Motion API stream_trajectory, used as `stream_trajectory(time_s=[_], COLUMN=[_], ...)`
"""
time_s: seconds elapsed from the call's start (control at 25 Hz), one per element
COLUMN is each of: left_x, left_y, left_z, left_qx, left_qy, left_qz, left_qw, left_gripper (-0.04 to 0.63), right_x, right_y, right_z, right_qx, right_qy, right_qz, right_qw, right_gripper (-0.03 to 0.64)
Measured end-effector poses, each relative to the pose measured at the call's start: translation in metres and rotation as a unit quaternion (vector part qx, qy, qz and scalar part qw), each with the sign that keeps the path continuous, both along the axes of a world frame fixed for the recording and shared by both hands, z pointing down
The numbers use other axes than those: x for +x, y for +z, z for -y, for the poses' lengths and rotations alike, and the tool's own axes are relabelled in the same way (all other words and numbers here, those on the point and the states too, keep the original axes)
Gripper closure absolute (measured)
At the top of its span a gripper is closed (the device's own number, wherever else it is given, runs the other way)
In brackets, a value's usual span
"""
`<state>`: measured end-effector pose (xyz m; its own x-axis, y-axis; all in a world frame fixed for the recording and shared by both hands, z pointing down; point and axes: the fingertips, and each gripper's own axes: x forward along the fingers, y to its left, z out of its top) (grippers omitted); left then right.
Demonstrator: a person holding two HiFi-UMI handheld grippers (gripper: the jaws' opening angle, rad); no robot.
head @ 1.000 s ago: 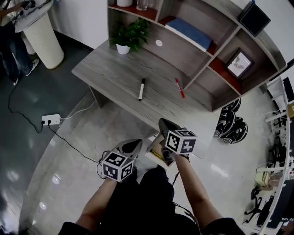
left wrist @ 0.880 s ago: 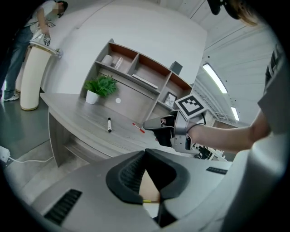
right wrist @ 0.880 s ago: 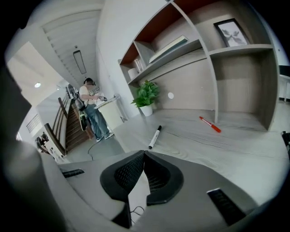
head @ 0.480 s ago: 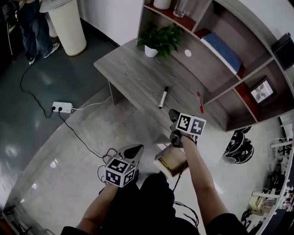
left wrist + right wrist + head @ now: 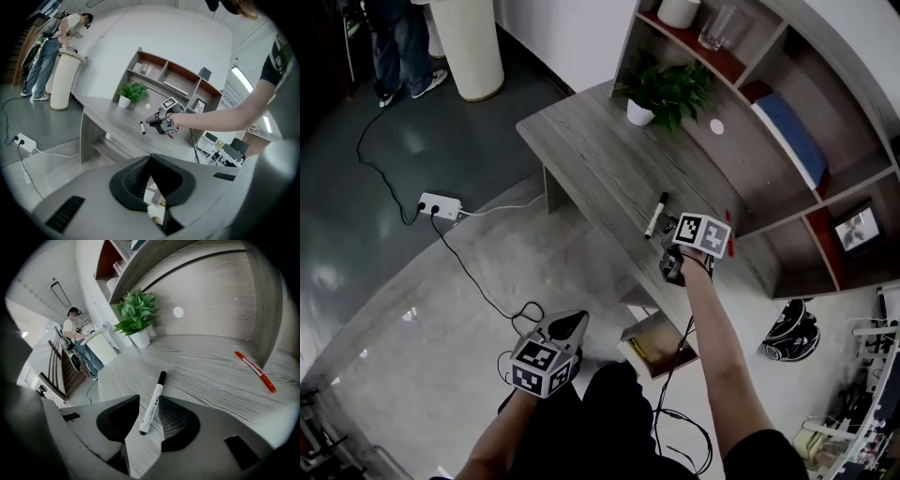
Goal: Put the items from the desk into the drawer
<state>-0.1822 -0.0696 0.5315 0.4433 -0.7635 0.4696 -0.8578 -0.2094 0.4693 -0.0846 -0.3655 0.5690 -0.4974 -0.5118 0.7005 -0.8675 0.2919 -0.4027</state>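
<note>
Reaching up over the grey wood-grain desk [image 5: 591, 150] from the open wooden drawer [image 5: 661, 337] at lower centre, your right gripper [image 5: 147, 401] now straddles, jaws spread, the white black-capped marker [image 5: 655, 215], which lies on the desk lengthwise between them. Your left gripper [image 5: 151, 161] hangs closed and empty.

The grey two-jaw left gripper [image 5: 570, 325] was held low and close to the body on a bent bare forearm [image 5: 502, 431]. Its black-padded jaws met at the tips. The grey two-jaw right gripper [image 5: 668, 231] was extended forward on a straightened bare arm [image 5: 712, 345], with its jaws apart and angled downward.
</note>
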Motion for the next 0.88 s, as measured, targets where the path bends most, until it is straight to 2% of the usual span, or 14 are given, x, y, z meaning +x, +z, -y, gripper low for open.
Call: stream_trajectory(time_s=[0.24,0.44,0.64,0.76,0.88], left_x=[-0.009,-0.016,-0.020,-0.020,-0.018], left_y=[0.006,0.011,0.012,0.011,0.010], left_z=[-0.002,-0.001,0.004,0.007,0.008], left_qx=[-0.009,-0.014,-0.016,-0.017,-0.018], left_qy=[-0.027,-0.046,-0.058,-0.057,-0.053], left_qz=[0.000,-0.001,-0.001,-0.001,0.000], left_qw=[0.9996,0.9988,0.9982,0.9982,0.9985], left_gripper=[0.574,0.574,0.574,0.574,0.574], right_x=[-0.010,-0.016,-0.019,-0.021,-0.022], right_y=[0.028,0.041,0.044,0.045,0.044], right_z=[0.020,0.032,0.038,0.037,0.035], right_qx=[-0.022,-0.004,0.017,0.014,0.007], right_qy=[0.000,-0.010,-0.020,-0.029,-0.035], right_qz=[-0.037,-0.086,-0.152,-0.160,-0.145], right_qw=[0.999,0.996,0.988,0.987,0.989], right_gripper=[0.472,0.472,0.474,0.480,0.506])
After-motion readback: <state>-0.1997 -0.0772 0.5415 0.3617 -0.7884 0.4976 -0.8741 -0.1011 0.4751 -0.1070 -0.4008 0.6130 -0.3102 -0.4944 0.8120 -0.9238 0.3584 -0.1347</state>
